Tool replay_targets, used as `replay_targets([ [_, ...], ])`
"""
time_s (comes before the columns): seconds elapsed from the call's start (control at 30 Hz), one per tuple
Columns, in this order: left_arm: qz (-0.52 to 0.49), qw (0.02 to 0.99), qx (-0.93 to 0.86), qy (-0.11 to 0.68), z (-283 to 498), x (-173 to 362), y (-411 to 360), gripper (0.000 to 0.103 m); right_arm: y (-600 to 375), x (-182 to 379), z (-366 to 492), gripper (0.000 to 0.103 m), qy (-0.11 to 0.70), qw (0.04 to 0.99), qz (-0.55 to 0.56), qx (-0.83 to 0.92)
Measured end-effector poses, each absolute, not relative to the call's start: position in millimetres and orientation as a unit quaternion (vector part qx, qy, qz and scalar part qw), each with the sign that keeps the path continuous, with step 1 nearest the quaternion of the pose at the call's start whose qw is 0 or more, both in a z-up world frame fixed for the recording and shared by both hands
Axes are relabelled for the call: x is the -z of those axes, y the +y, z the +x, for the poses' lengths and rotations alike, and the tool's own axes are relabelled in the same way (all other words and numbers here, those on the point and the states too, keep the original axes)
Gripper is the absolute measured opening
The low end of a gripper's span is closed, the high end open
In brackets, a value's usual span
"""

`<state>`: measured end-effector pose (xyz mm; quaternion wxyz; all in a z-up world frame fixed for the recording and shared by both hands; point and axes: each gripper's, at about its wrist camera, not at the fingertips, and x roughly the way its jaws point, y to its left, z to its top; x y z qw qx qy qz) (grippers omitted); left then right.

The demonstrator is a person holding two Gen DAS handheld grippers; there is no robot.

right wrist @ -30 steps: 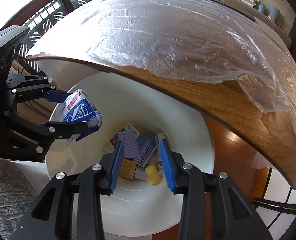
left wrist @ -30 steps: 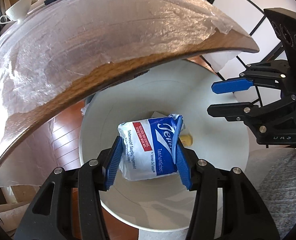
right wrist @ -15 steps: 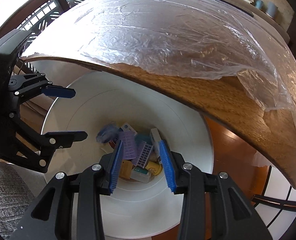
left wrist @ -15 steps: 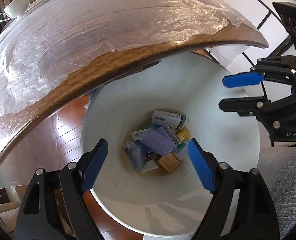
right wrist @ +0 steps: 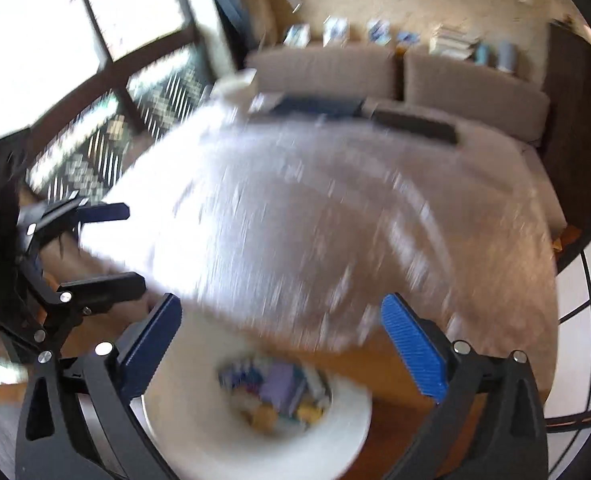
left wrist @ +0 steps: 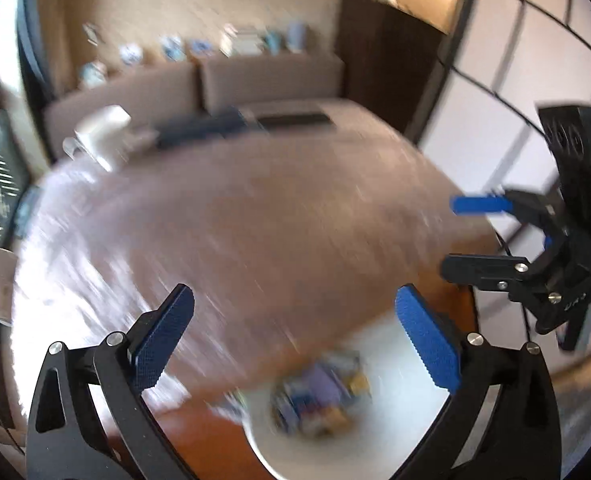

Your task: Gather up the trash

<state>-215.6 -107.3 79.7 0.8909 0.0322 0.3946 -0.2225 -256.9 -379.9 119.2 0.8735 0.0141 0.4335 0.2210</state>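
Observation:
A white bin (left wrist: 391, 420) stands on the floor below the table edge, with several pieces of trash (left wrist: 319, 396) in its bottom, all blurred. It also shows in the right wrist view (right wrist: 347, 432) with the trash (right wrist: 279, 392) inside. My left gripper (left wrist: 295, 336) is open and empty, above the table edge and the bin. My right gripper (right wrist: 279, 344) is open and empty too. Each gripper shows in the other's view, the right gripper (left wrist: 471, 236) at the right and the left gripper (right wrist: 115, 244) at the left, both open.
A round wooden table (left wrist: 255, 220) under clear plastic film fills the middle of both views. At its far side stand a white cup (left wrist: 103, 132) and dark flat devices (left wrist: 291, 120). A beige sofa (right wrist: 455, 84) lies behind, windows at left.
The left gripper opened and dropped the tissue pack into the bin. The right gripper opened wider. Both grippers have swung upward, away from the bin toward the tabletop.

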Motion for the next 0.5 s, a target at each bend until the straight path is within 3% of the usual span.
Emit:
replay_targets([
  [0.23, 0.023, 0.924, 0.132, 0.357, -148, -84, -87, 0.102, -400, -121, -179, 0.099, 0.401, 0.907, 0.033, -0.129],
  [0.5, -0.018, 0.911, 0.049, 0.410, -50, -24, -35, 0.102, -448, -49, -85, 0.098, 0.450, 0.892, -0.001, -0.029],
])
